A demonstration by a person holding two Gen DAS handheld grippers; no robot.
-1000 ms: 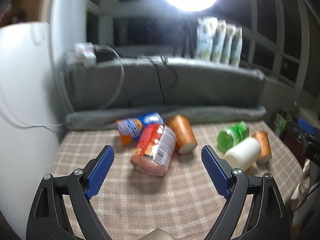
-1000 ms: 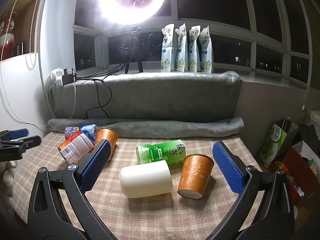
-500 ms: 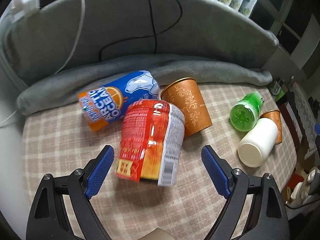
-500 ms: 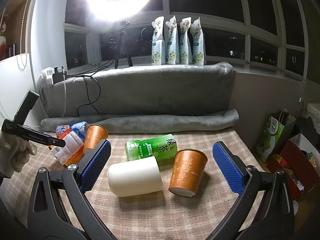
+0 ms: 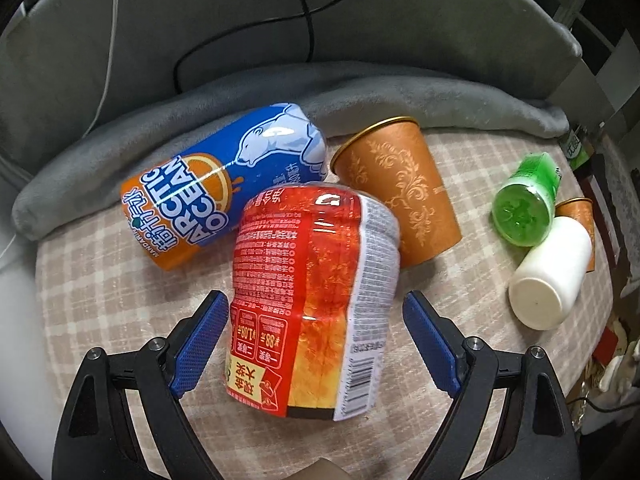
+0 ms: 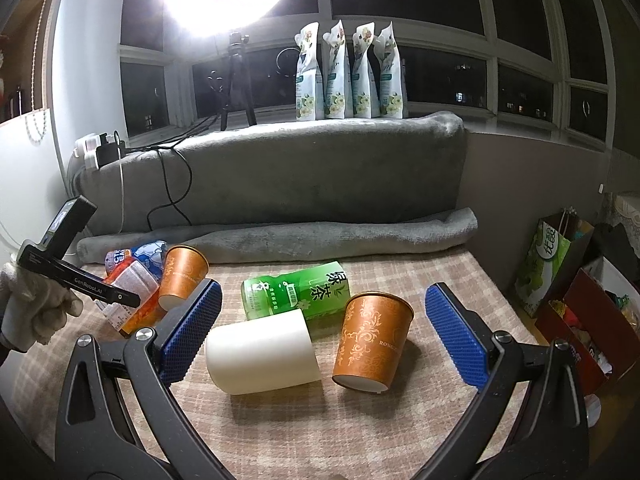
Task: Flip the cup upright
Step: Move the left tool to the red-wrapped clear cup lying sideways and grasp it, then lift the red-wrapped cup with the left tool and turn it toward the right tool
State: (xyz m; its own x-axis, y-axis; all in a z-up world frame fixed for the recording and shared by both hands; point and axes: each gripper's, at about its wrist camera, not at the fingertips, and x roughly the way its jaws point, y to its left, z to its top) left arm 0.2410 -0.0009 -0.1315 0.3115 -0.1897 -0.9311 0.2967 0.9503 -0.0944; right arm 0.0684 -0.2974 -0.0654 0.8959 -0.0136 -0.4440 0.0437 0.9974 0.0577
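A red noodle cup (image 5: pixel 316 292) lies on its side on the checked cloth, its lower part between the blue pads of my left gripper (image 5: pixel 316 340), which is open and not touching it. It also shows at the left in the right wrist view (image 6: pixel 132 300). An orange paper cup (image 5: pixel 400 192) lies on its side beside it. My right gripper (image 6: pixel 320 328) is open and empty, above a white cup (image 6: pixel 260 352) and a second orange paper cup (image 6: pixel 372 344), both lying on their sides.
A blue and orange can (image 5: pixel 224 180) lies behind the noodle cup. A green tea bottle (image 6: pixel 296 292) lies behind the white cup. A rolled grey blanket (image 6: pixel 280 236) borders the table's far edge. Bags and boxes (image 6: pixel 560 272) stand off the right side.
My left gripper has tilted down and moved in on the noodle cup, which now lies between its pads. My right gripper has drifted slightly closer to the white and orange cups.
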